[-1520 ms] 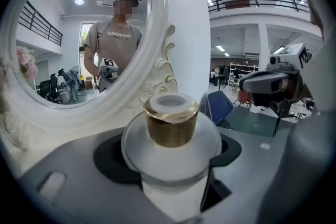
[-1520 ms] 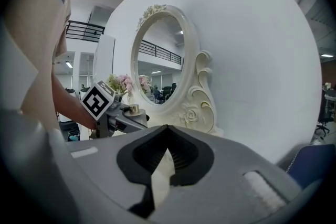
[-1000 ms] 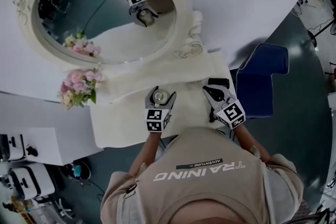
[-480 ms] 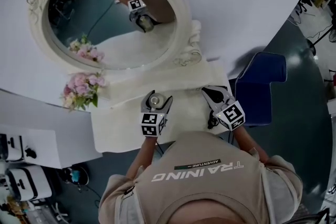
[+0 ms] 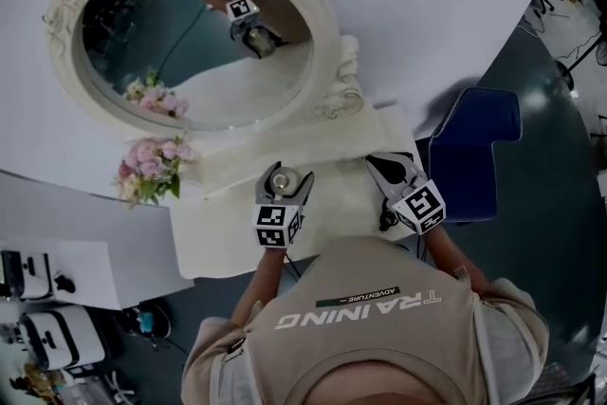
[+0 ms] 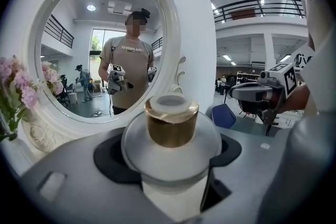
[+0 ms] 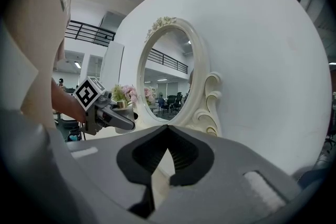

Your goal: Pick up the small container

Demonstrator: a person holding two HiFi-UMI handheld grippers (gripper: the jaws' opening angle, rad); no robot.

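Grasp of small container (image 6: 171,124), a frosted jar with gold collar and pale cap, between the jaws of left claw (image 5: 284,179): jaws closed on the rounded body below the collar, dark pads (image 6: 113,157) cupping either side, the shoulder sitting above them as a likely guard against slipping downward. Jar upright, cap toward the ceiling, presumably for level carriage of any contents. Position: in front of the person's chest, over cloth-covered counter (image 5: 213,237) and just before oval mirror (image 5: 327,52); contact with the cloth not decidable from the head view, though apparently off the surface in the right gripper view. Companion right claw (image 7: 167,157) well to the right, near the counter's edge, jaws pressed together with nothing between them, only a thin slit showing; judged idle, parked aside to leave the left a free path. Bunch of pink flowers (image 5: 150,168) at the mirror's lower left and blue chair (image 5: 469,152) beyond the counter's right end, both well apart from the jar and no obstacle. Judged stage: grip secure, pick-up essentially achieved or in its final lift; chief risk a smooth, rounded wall sliding within the pads under any loosening of pressure.
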